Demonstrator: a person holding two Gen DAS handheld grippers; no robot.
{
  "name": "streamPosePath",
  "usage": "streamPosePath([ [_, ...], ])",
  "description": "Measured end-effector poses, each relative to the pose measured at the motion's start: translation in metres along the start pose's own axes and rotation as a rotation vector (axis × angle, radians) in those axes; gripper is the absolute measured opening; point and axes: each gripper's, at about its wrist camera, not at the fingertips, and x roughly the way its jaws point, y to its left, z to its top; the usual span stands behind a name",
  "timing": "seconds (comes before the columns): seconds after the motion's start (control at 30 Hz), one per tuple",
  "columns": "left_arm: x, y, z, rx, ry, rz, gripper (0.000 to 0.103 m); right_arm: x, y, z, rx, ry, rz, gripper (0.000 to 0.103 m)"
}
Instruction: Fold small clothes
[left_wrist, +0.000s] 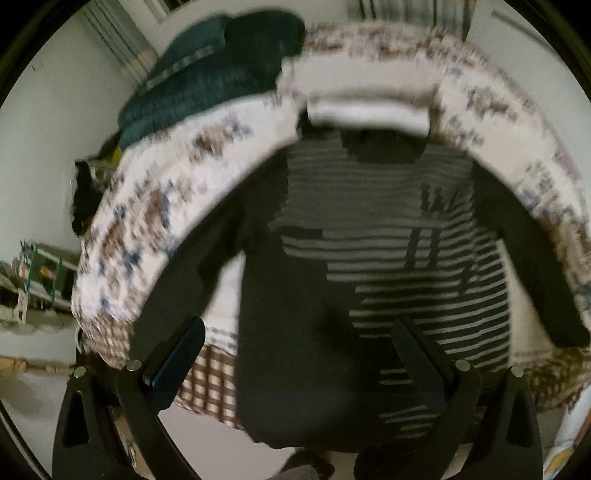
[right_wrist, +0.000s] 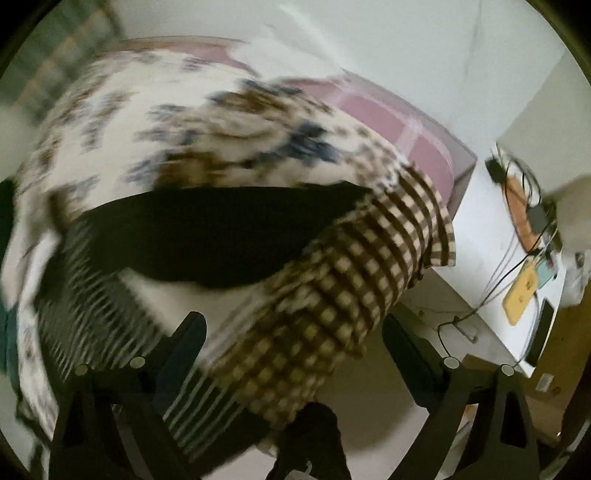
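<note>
The striped shirt (left_wrist: 388, 236) lies flat on the floral bedspread (left_wrist: 147, 206), filling the centre of the left view, collar toward the top, long axis running up the frame, directly ahead of the nearer left gripper (left_wrist: 299, 354), while both it and the right gripper (right_wrist: 295, 350) gape wide, holding nothing.

The striped sweater (left_wrist: 388, 251) covered most of the floral bedspread (left_wrist: 147, 229), leaving a bare band of cover only from 9 to 3 o'clock around it. At 11 o'clock a teal folded blanket (left_wrist: 221, 70) blocked the far edge, and a white folded cloth (left_wrist: 365, 107) sat at 12 o'clock, touching the collar. In the right wrist view, open floor lay at 5 o'clock below the checked bed skirt (right_wrist: 332, 295), while at 3 o'clock a white desk (right_wrist: 491, 236) strewn with cables (right_wrist: 517, 236) stood near the bed corner.
</note>
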Motion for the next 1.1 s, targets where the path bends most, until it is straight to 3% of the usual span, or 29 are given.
streamPosePath([
  [0.1, 0.05, -0.022, -0.012, 0.001, 0.074, 0.007, 0.103, 0.067, -0.03, 0.035, 0.114, 0.025, -0.007, 0.097],
  [0.2, 0.09, -0.041, -0.021, 0.013, 0.129, 0.017, 0.103, 0.105, -0.051, 0.056, 0.225, 0.035, 0.041, 0.096],
  [0.37, 0.131, -0.072, -0.028, 0.026, 0.145, -0.004, 0.103, 0.148, -0.051, 0.083, 0.232, 0.051, 0.048, 0.083],
  [0.53, 0.152, -0.085, -0.031, 0.019, 0.151, -0.023, 0.103, 0.167, -0.036, 0.09, 0.206, 0.077, 0.033, 0.06],
  [0.73, 0.159, -0.079, -0.027, -0.045, 0.179, -0.067, 0.103, 0.178, -0.022, 0.099, 0.205, 0.06, 0.002, 0.039],
  [1.03, 0.167, -0.063, -0.016, -0.067, 0.193, -0.102, 0.103, 0.18, 0.004, 0.104, 0.211, 0.032, -0.029, 0.014],
  [1.1, 0.168, -0.059, -0.013, -0.066, 0.193, -0.104, 0.103, 0.178, 0.009, 0.103, 0.209, 0.024, -0.038, 0.012],
])
